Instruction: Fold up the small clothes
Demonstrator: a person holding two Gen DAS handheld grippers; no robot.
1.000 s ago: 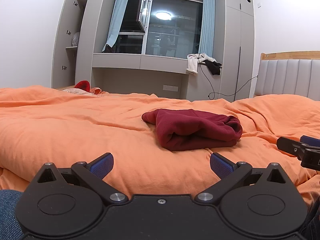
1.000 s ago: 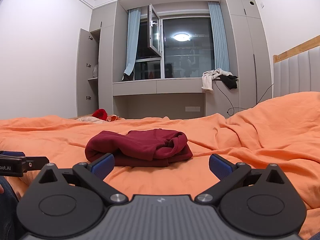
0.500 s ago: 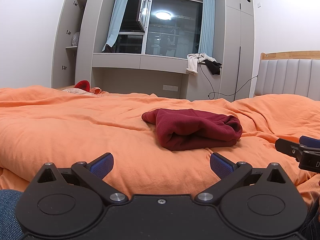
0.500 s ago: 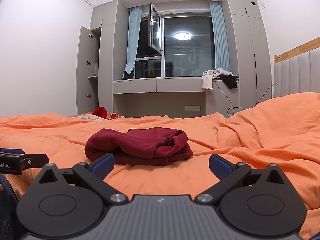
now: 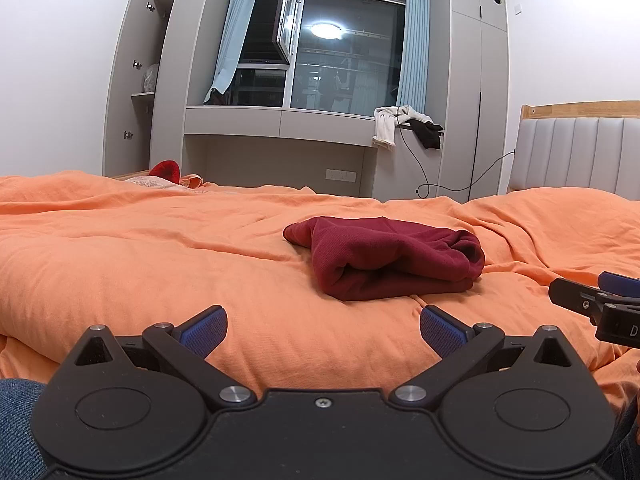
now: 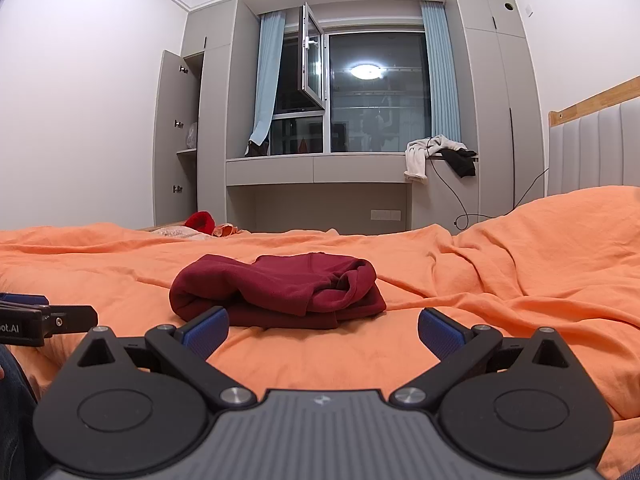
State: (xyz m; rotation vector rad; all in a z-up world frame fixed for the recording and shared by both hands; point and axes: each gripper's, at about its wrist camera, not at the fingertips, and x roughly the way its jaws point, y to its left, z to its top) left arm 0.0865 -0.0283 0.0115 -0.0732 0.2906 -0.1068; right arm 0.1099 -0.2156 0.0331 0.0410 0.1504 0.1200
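A dark red garment [image 5: 388, 258] lies folded in a compact bundle on the orange duvet [image 5: 160, 256]; it also shows in the right wrist view [image 6: 280, 292]. My left gripper [image 5: 322, 330] is open and empty, low over the duvet a short way in front of the bundle. My right gripper [image 6: 322, 330] is open and empty, also just in front of the bundle. The right gripper's tip shows at the left wrist view's right edge [image 5: 596, 300]. The left gripper's tip shows at the right wrist view's left edge [image 6: 44, 318].
A red item [image 5: 166, 170] and pale cloth lie at the bed's far edge. A padded headboard [image 5: 580, 152] stands to the right. Grey cabinets, a window ledge with white and black clothes [image 5: 404, 128] and a dangling cable stand behind the bed. My jeans-clad leg [image 5: 16, 420] is at lower left.
The right wrist view has tilted slightly, so the bundle sits a little higher in it. The garment has not moved and both grippers stay open.
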